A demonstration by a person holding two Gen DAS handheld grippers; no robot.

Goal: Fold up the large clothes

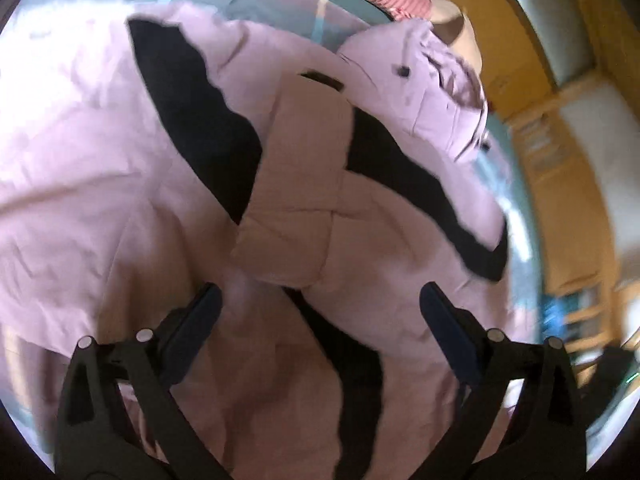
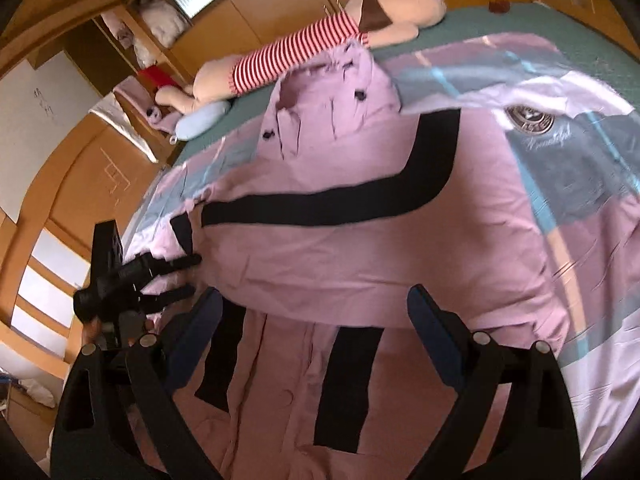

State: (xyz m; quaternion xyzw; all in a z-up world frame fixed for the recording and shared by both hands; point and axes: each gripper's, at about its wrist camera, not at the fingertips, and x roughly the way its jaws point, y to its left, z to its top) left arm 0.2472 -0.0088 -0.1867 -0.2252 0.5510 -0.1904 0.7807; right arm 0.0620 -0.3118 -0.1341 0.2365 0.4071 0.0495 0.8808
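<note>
Nearest the right wrist camera, the right gripper (image 2: pixel 316 304) hangs with its fingers spread wide and nothing between them, above the front of a lilac coat (image 2: pixel 360 232) with black stripes (image 2: pixel 320 208). The coat lies spread on a bed (image 2: pixel 460 16), over a patchwork quilt (image 2: pixel 560 160) in lilac, grey-blue and white. In the left wrist view, the left gripper (image 1: pixel 320 300) is likewise apart and empty, poised over the coat (image 1: pixel 100 160) where a padded lilac sleeve (image 1: pixel 292 184) is folded across the body. The right wrist view shows the left gripper (image 2: pixel 188 276) at the coat's left edge, its fingers separated. Beyond the coat's body, the collar end (image 2: pixel 332 100) with dark buttons lies bunched toward the far side of the bed. Behind it rests a plush toy (image 2: pixel 312 44) in a red-and-white striped shirt, with a pale blue cushion (image 2: pixel 204 118) beside it. Wooden wardrobe doors (image 2: pixel 272 8) close the background.
</note>
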